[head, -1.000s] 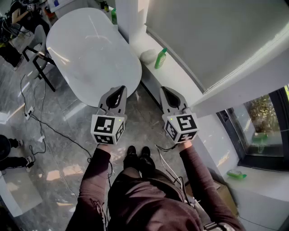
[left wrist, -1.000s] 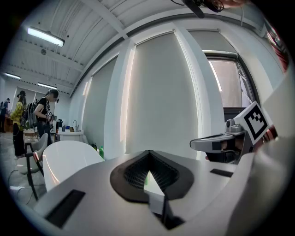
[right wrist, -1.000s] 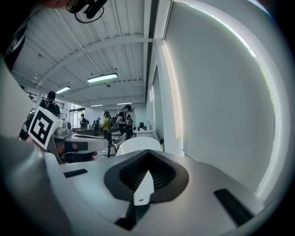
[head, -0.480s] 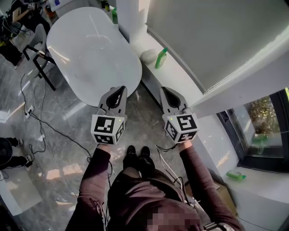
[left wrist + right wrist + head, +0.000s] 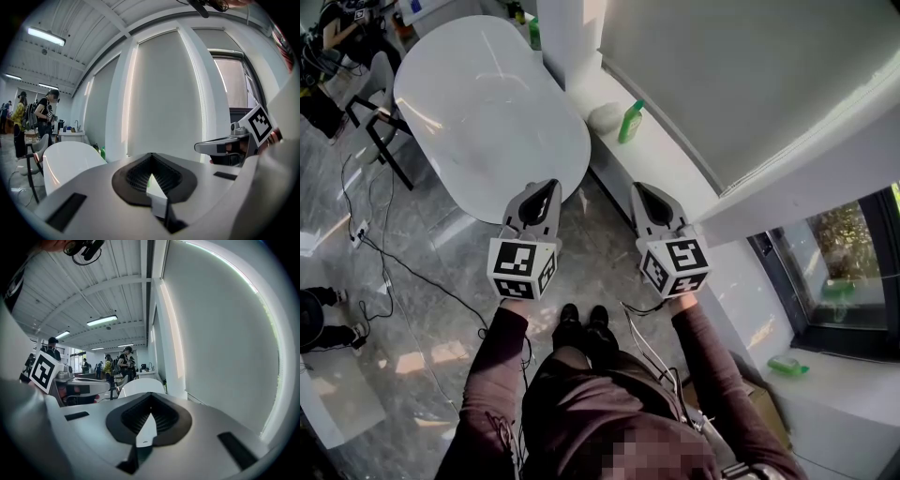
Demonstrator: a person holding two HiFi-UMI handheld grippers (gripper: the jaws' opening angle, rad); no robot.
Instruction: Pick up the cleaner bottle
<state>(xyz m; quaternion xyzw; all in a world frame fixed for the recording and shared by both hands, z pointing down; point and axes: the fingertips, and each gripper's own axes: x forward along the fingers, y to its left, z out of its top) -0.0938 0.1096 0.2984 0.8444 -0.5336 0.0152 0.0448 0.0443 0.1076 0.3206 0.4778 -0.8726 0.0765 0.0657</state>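
The cleaner bottle point(image 5: 630, 122) is green and leans on the white window ledge point(image 5: 675, 164), beside a pale rounded object point(image 5: 606, 115). Both grippers hang over the grey floor, well short of the bottle. My left gripper point(image 5: 546, 187) sits at the near rim of the white oval table point(image 5: 487, 103), jaws shut with nothing between them. My right gripper point(image 5: 643, 190) hovers next to the ledge, below and slightly right of the bottle in the picture, and is also shut and empty. In the left gripper view point(image 5: 151, 157) and the right gripper view point(image 5: 150, 395) the black pads meet at the tip.
A second green bottle point(image 5: 532, 33) stands by the column behind the table, and another lies on a low ledge point(image 5: 789, 366) at the right. A black chair point(image 5: 380, 131) and cables point(image 5: 394, 262) are on the floor at the left. People stand far off point(image 5: 124, 364).
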